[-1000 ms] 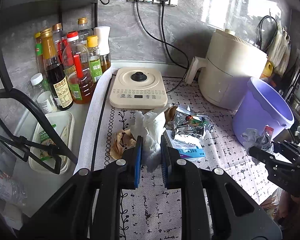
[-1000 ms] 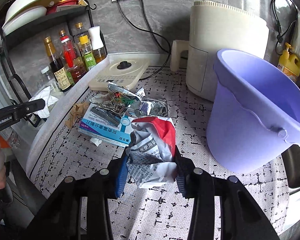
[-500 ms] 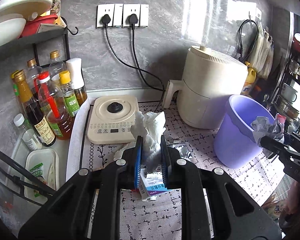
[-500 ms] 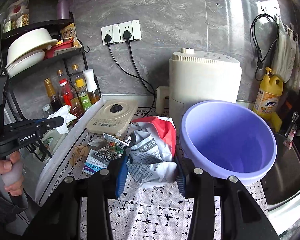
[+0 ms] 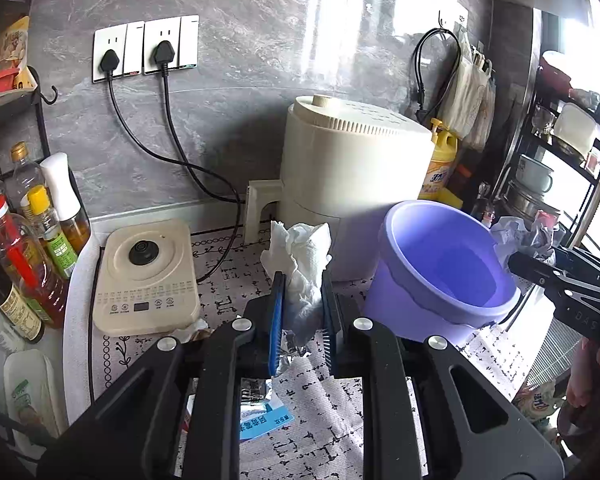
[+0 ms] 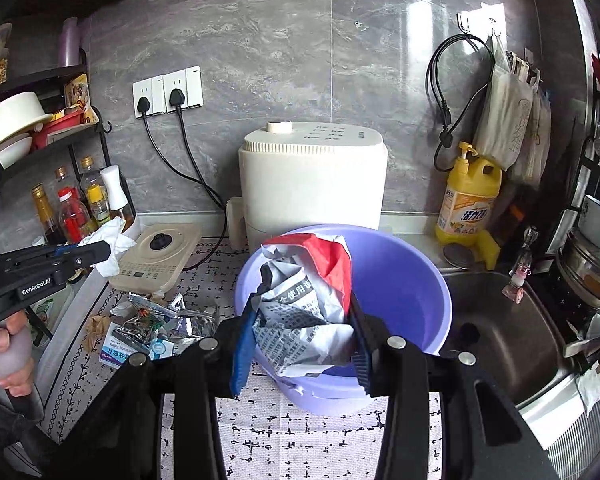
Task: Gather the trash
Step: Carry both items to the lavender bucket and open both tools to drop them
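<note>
My left gripper point(image 5: 302, 316) is shut on a crumpled white tissue point(image 5: 300, 256) and holds it above the counter, left of the purple bucket point(image 5: 440, 264). My right gripper point(image 6: 300, 344) is shut on a crumpled printed paper with a red patch point(image 6: 304, 300), held over the near rim of the purple bucket point(image 6: 400, 276). The right gripper with its paper point(image 5: 524, 236) shows at the bucket's right rim in the left wrist view. Foil wrappers point(image 6: 160, 320) and a blue-and-white box point(image 6: 118, 350) lie on the mat left of the bucket.
A cream air fryer point(image 6: 312, 176) stands behind the bucket, an induction cooker point(image 6: 160, 256) to its left, and sauce bottles point(image 6: 76, 208) by a black rack. A yellow detergent bottle point(image 6: 468, 196) and a steel sink point(image 6: 504, 332) are on the right.
Both grippers have risen and moved right toward the bucket with their loads. The right gripper's paper now hangs over the bucket's near rim.
</note>
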`<state>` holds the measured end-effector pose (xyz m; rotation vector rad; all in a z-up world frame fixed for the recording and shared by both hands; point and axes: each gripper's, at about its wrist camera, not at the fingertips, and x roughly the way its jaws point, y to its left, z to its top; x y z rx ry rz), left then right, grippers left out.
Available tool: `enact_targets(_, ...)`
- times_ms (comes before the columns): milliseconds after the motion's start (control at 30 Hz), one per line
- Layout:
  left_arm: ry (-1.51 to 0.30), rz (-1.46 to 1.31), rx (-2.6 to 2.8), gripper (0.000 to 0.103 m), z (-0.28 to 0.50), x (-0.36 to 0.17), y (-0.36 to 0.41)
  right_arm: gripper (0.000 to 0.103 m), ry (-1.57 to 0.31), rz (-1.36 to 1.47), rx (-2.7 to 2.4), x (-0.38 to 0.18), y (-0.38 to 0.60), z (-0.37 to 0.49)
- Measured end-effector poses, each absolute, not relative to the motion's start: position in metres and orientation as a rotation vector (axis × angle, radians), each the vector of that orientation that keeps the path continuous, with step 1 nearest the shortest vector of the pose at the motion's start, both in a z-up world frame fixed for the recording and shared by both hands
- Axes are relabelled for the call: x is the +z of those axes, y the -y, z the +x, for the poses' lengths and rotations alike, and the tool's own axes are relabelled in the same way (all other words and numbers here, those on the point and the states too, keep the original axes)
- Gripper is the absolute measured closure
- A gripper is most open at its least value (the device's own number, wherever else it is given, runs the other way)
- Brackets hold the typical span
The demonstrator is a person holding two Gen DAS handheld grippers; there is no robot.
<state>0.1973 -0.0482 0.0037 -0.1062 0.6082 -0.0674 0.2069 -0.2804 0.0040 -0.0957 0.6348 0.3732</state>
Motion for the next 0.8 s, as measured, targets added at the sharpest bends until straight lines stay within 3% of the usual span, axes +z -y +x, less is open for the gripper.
enact_targets(67, -0.602, -0.103, -0.099, 0.086, 0.207, 0.006, 0.057, 0.061, -0.638, -0.094, 0.348, 0.003, 0.288, 0.215)
enact_targets(133, -0.594, -0.097, -0.130, 0.086, 0.217, 0.010, 0.068, 0.050, -0.648, -0.091, 0.332, 0.002, 0.293, 0.223)
enact_targets(167, -0.591, -0.095, -0.146, 0.086, 0.222, 0.011, 0.072, 0.032, -0.650, -0.082, 0.323, 0.003, 0.296, 0.227)
enact_targets(200, -0.586, -0.093, -0.159, 0.086, 0.226, 0.012, 0.076, 0.024, -0.641, -0.065, 0.309, 0.005, 0.301, 0.228)
enact_targets(733, -0.560, -0.012, -0.400, 0.085, 0.278, 0.029, 0.161, 0.014, -0.652, 0.040, 0.086, 0.010, 0.388, 0.201)
enact_targets(767, -0.562, -0.011, -0.410, 0.085, 0.280, 0.029, 0.166, 0.014, -0.653, 0.044, 0.076, 0.010, 0.393, 0.198)
enact_targets(800, -0.567, -0.018, -0.427, 0.076, 0.283, 0.030, 0.170, 0.014, -0.653, 0.046, 0.065, 0.009, 0.396, 0.196)
